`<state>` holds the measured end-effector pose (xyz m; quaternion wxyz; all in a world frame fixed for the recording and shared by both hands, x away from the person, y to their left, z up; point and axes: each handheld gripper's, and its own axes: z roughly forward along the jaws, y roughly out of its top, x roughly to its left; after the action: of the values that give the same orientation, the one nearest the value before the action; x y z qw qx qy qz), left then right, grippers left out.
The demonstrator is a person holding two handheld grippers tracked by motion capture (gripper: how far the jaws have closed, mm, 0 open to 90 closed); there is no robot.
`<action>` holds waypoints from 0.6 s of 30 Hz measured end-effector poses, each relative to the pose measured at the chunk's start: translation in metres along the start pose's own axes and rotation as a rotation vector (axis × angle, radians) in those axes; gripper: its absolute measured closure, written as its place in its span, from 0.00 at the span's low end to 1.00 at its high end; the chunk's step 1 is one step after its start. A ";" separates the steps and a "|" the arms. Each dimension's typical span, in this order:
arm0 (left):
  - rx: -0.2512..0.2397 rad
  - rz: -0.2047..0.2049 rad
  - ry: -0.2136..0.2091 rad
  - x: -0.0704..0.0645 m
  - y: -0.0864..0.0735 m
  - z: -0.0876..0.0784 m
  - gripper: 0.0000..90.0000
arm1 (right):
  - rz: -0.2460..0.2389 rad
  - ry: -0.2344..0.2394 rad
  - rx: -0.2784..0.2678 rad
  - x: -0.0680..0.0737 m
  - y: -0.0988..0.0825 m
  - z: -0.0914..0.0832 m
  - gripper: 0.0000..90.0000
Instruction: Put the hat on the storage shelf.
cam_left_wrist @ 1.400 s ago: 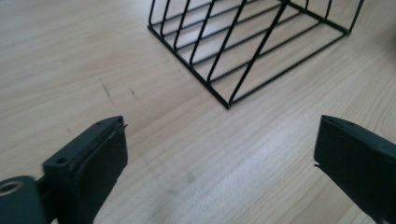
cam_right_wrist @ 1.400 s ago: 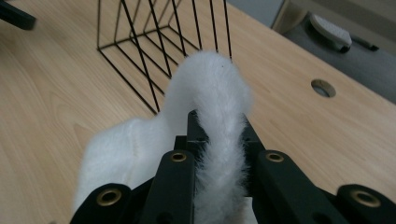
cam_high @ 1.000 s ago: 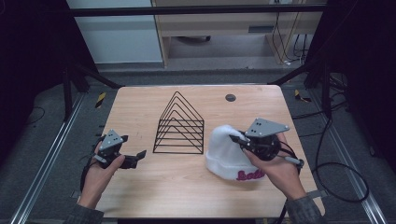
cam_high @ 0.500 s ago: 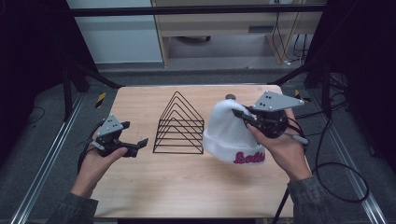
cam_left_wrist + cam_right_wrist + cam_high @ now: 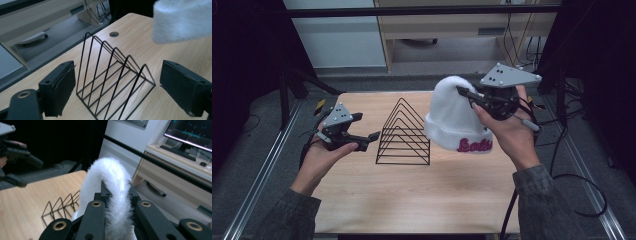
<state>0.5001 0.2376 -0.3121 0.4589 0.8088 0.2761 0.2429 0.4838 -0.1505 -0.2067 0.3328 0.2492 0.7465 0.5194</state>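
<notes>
**Hat held up beside the rack**

Hat (image 5: 457, 120), white and fluffy with pink lettering on its cuff, hangs clear of the tabletop (image 5: 412, 195), pinched at its crown by the right gripper (image 5: 472, 97); from that gripper's own view the jaws press a fold of fleece between them. Held by the top, its open cuff droops downward, just right of the wire rack (image 5: 404, 132), probably so it can drop over a peak. The left gripper (image 5: 364, 140) waits left of the rack, jaws spread, empty.
</notes>
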 end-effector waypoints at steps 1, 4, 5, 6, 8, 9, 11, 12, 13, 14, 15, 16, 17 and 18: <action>0.008 0.007 -0.008 -0.001 0.004 0.003 0.14 | 0.000 0.000 -0.005 -0.001 0.002 0.002 0.92; 0.015 0.011 -0.025 -0.005 0.006 0.008 0.14 | 0.006 -0.010 -0.021 -0.003 0.011 0.010 0.92; 0.015 0.011 -0.025 -0.005 0.006 0.008 0.14 | 0.006 -0.010 -0.021 -0.003 0.011 0.010 0.92; 0.017 0.014 -0.026 -0.006 0.008 0.010 0.14 | 0.009 -0.018 -0.026 -0.003 0.014 0.015 0.92; 0.012 0.014 -0.032 -0.007 0.009 0.011 0.14 | 0.017 -0.015 -0.029 -0.004 0.017 0.021 0.92; 0.012 0.014 -0.032 -0.007 0.009 0.011 0.14 | 0.017 -0.015 -0.029 -0.004 0.017 0.021 0.92; 0.004 0.017 -0.041 -0.009 0.013 0.014 0.11 | 0.015 -0.009 -0.035 -0.001 0.022 0.027 0.92; 0.010 0.025 -0.042 -0.009 0.013 0.014 0.10 | 0.014 -0.008 -0.041 0.000 0.024 0.029 0.92; 0.004 0.020 -0.043 -0.010 0.014 0.015 0.10 | 0.014 -0.006 -0.044 0.001 0.026 0.030 0.92; 0.005 0.020 -0.042 -0.010 0.015 0.016 0.09 | 0.007 -0.002 -0.046 0.001 0.028 0.032 0.92; 0.005 0.020 -0.042 -0.010 0.015 0.016 0.08 | 0.007 -0.002 -0.046 0.001 0.028 0.032 0.92; -0.003 0.021 -0.040 -0.010 0.017 0.015 0.08 | 0.007 -0.002 -0.056 0.002 0.033 0.035 0.92; -0.003 0.021 -0.040 -0.010 0.017 0.015 0.08 | 0.007 -0.002 -0.056 0.002 0.033 0.035 0.92; -0.011 0.018 -0.038 -0.009 0.018 0.015 0.08 | 0.008 0.002 -0.058 0.002 0.035 0.036 0.92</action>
<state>0.5071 0.2144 -0.3050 0.4662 0.8132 0.2589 0.2332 0.5108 -0.1150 -0.1824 0.3373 0.2420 0.7306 0.5421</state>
